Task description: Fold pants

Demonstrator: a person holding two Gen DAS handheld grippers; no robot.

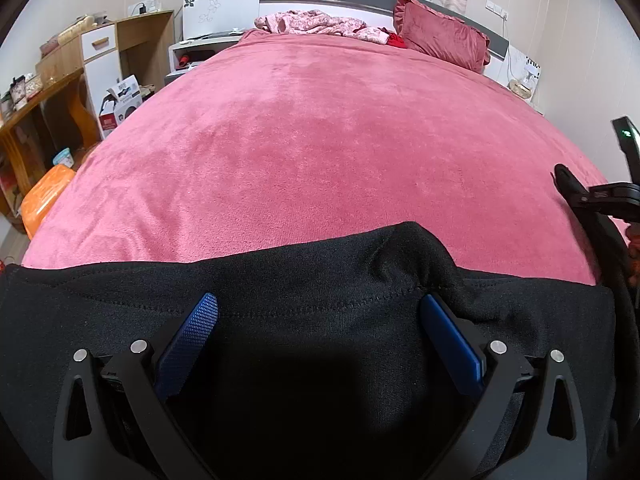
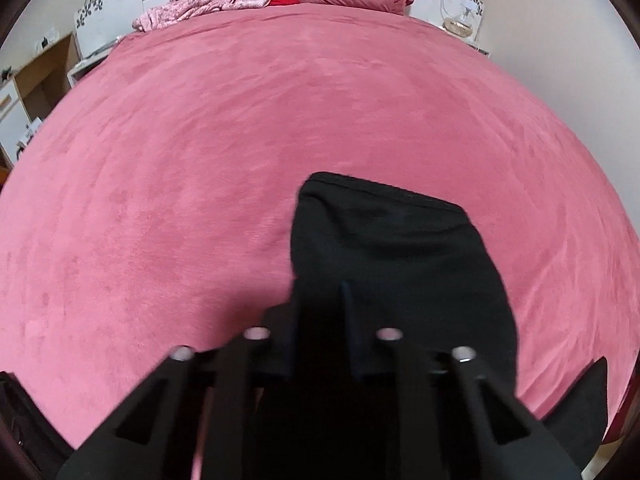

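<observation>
Black pants (image 1: 312, 320) lie across the near edge of a pink bed (image 1: 312, 140). My left gripper (image 1: 318, 306) is open, its blue pads (image 1: 188, 344) spread wide and resting on the fabric, with a raised fold by the right pad. In the right wrist view my right gripper (image 2: 320, 292) is shut on the black pants (image 2: 392, 248), which are bunched between the fingers and drape forward over the bed (image 2: 200, 140). The image there is blurred. The right gripper's body shows at the left view's right edge (image 1: 600, 196).
A red pillow (image 1: 440, 36) and crumpled pink floral clothes (image 1: 320, 24) lie at the headboard. A wooden desk (image 1: 60, 92), a cardboard box (image 1: 120, 104) and an orange item (image 1: 44, 200) stand left of the bed. A nightstand (image 2: 460, 24) is at the far right.
</observation>
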